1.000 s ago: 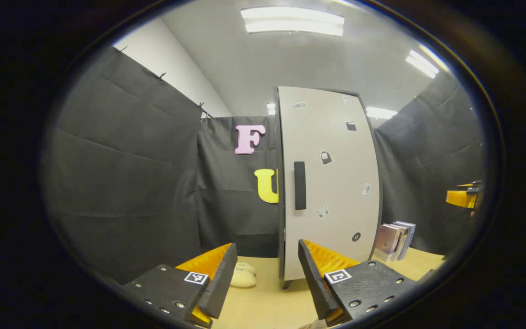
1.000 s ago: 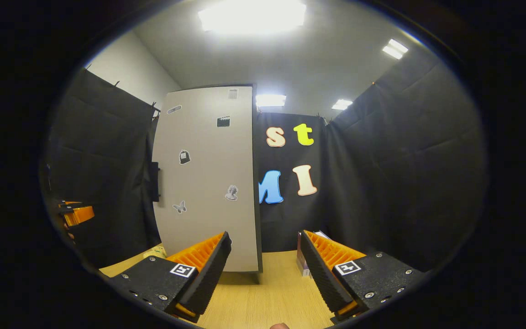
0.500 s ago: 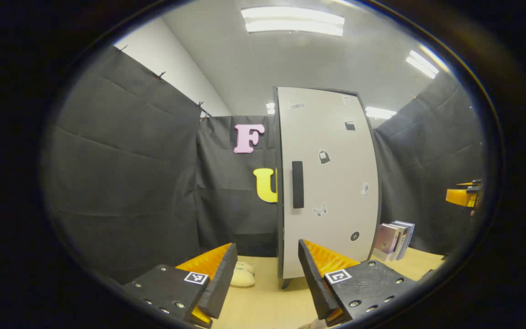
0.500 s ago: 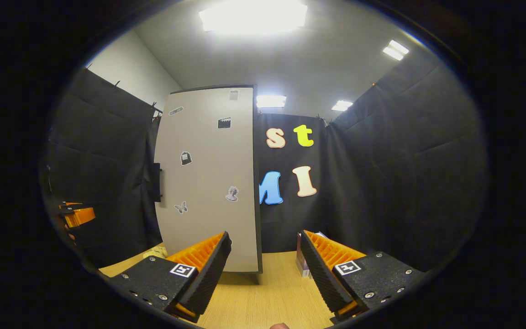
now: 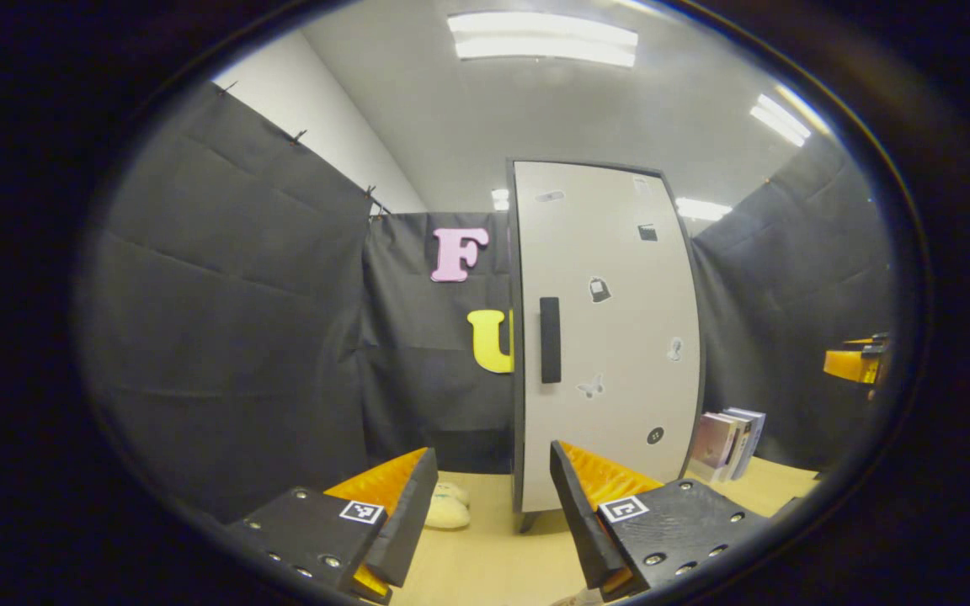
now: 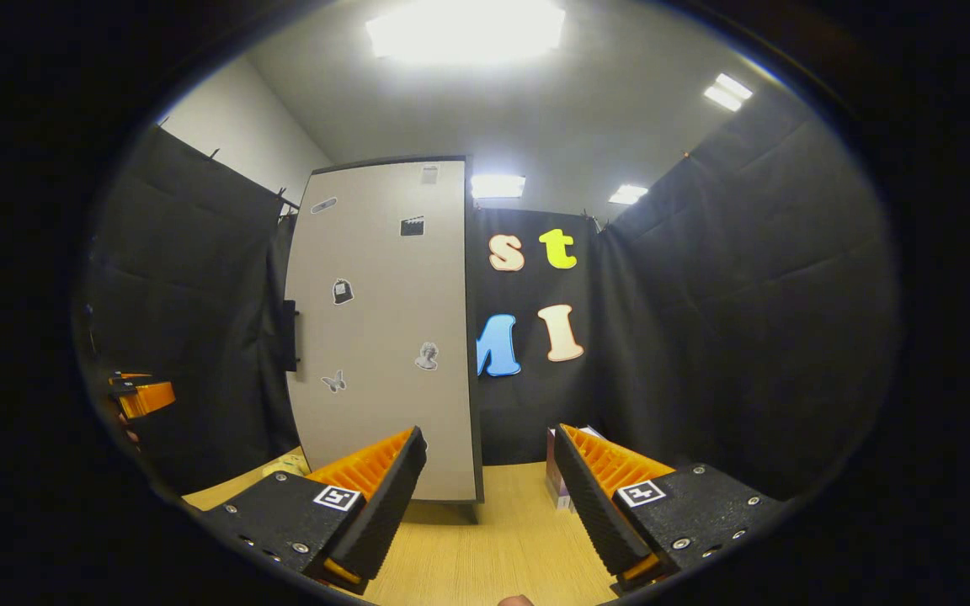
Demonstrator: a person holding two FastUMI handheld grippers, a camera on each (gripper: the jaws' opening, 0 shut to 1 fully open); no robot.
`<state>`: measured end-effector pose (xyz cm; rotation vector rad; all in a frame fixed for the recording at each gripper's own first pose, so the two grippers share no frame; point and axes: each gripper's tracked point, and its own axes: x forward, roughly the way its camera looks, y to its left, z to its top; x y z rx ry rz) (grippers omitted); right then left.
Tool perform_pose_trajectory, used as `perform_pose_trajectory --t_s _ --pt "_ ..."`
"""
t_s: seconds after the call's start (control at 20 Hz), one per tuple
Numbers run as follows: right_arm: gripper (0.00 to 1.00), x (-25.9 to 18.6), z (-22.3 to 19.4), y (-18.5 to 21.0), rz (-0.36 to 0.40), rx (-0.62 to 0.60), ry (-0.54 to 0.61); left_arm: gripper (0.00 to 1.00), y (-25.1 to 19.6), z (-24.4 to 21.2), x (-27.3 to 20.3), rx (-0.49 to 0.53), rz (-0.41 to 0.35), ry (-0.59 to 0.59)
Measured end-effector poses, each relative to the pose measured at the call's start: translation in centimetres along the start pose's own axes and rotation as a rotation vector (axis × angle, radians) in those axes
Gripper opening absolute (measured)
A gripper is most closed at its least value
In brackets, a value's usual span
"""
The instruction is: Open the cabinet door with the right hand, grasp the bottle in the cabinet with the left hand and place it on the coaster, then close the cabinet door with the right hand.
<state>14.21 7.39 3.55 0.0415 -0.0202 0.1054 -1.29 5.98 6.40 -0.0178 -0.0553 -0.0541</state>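
Left gripper view, nearest first: the left gripper (image 5: 492, 505) sits low over the wooden table (image 5: 485, 564) with its two fingers spread apart and nothing between them. Beyond the fingers, a pale soft item (image 5: 447, 509) lies on the table just left of the cabinet's base; its kind cannot be told. The cabinet (image 5: 607, 337) stands upright on the table, slightly right of the gripper's centre line, and its light door (image 5: 620, 278) is closed (several small stickers are on its face). A dark vertical handle (image 5: 550, 340) is mounted near the door's left edge, at about mid height. To the right of the cabinet, a few books (image 5: 733, 442) stand on the table, leaning against one another. Farther right of the cabinet, at the rim of the view, part of the right gripper (image 5: 854, 364) is visible, well apart from the door.

Right gripper view, nearest first: the right gripper (image 6: 489, 492) is likewise released, fingers wide, holding nothing, and is short of the cabinet (image 6: 384, 328). The cabinet stands left of the gripper's centre line, with the handle (image 6: 290, 335) projecting from the door's far left edge. The books (image 6: 554, 471) show partly behind the right finger, to the right of the cabinet. Part of the left gripper (image 6: 141, 396) appears left of the cabinet, near the view's edge.

The bottle and the coaster cannot be located; the cabinet's interior is hidden by the closed door.
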Motion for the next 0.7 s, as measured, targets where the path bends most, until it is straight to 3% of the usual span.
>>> perform_pose_trajectory --t_s 0.7 --pt "0.95 -0.03 0.59 0.58 -0.01 -0.01 -0.018 0.77 0.69 0.09 0.38 0.003 -0.01 -0.007"
